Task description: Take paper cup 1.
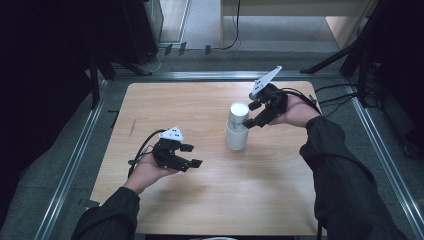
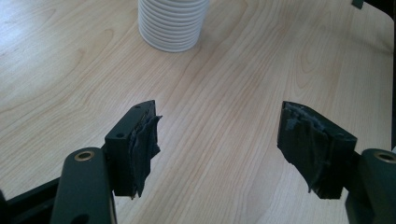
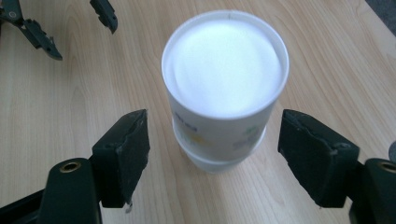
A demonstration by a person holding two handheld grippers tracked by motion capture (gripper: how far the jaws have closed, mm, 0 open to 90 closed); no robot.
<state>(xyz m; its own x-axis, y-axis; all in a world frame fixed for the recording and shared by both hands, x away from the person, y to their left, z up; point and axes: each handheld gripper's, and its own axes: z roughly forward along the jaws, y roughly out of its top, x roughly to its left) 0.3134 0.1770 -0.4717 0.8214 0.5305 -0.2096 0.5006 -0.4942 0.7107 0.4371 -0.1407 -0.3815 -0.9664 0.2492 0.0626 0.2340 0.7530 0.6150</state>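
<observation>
A stack of white paper cups (image 1: 237, 125) stands upside down near the middle of the wooden table (image 1: 190, 100). In the right gripper view the top cup's flat base (image 3: 224, 70) faces me. My right gripper (image 1: 251, 115) is open just right of the stack, its jaws level with the upper cups. In its own view the right gripper (image 3: 217, 154) has a black pad on each side of the stack, with gaps on both sides. My left gripper (image 1: 192, 155) hangs open over bare wood left of the stack with nothing between its jaws (image 2: 219, 140). The stack's ribbed rims (image 2: 172, 23) lie farther ahead.
Metal rails (image 1: 75, 160) border the table on the left, far and right sides. Black stand legs (image 1: 125, 62) and cables (image 1: 340, 95) lie beyond the far and right edges. The left gripper (image 3: 74, 28) appears far off in the right gripper view.
</observation>
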